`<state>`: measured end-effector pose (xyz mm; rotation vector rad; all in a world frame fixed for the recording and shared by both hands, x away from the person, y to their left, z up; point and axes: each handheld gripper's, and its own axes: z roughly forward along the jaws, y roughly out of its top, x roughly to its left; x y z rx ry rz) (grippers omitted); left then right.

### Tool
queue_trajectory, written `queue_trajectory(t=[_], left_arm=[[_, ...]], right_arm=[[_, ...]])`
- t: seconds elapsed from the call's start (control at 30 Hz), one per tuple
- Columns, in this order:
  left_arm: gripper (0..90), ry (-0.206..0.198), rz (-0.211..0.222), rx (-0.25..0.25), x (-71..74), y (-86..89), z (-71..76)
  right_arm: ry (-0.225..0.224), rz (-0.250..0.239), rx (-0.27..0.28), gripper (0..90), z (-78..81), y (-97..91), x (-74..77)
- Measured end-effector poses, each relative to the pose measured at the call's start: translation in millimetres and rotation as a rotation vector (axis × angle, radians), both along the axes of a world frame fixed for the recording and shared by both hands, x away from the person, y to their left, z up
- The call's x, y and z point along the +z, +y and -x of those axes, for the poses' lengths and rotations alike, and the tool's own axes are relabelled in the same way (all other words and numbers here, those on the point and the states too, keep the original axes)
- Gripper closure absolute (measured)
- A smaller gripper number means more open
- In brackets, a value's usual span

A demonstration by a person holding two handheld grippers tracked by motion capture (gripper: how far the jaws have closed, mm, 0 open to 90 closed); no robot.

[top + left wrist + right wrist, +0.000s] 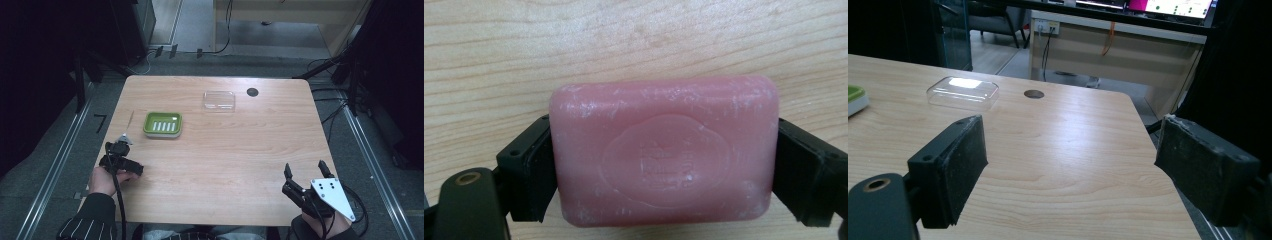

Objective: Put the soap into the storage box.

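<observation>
A pink soap bar (663, 150) with an embossed oval stamp sits between the two black jaws of my left gripper (664, 172), which is shut on its short ends just above the wood. From the high view, that left gripper (120, 152) is at the table's front left, pointing down. A green soap dish (162, 124) with a white slatted insert lies beyond it, and a clear plastic lid (219, 100) rests farther back. My right gripper (305, 169) hovers open at the front right, nothing between its pads (955, 165).
The wooden table (235, 150) has a dark round hole (252, 92) near its far edge, right of the lid (963, 92). The dish's edge (855, 97) shows at the left of the right gripper view. Cables and dark stands surround the table on the floor.
</observation>
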<state>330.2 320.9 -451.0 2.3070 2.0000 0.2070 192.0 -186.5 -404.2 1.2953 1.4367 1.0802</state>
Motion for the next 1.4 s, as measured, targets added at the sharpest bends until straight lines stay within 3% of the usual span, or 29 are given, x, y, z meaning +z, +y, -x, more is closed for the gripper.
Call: queue_trajectory(t=[0.63, 1.4], left_arm=[[13.0, -0.008, 0.014, -0.047, 8.8, -7.7, -5.5], [13.1, -0.022, 0.009, -0.129, 18.5, -31.1, -28.5]], right_arm=[[0.001, 0.0, -0.001, 12.8, 0.0, -0.1, -0.1], [0.0, 0.002, 0.001, 12.8, 0.2, -0.8, 0.0]])
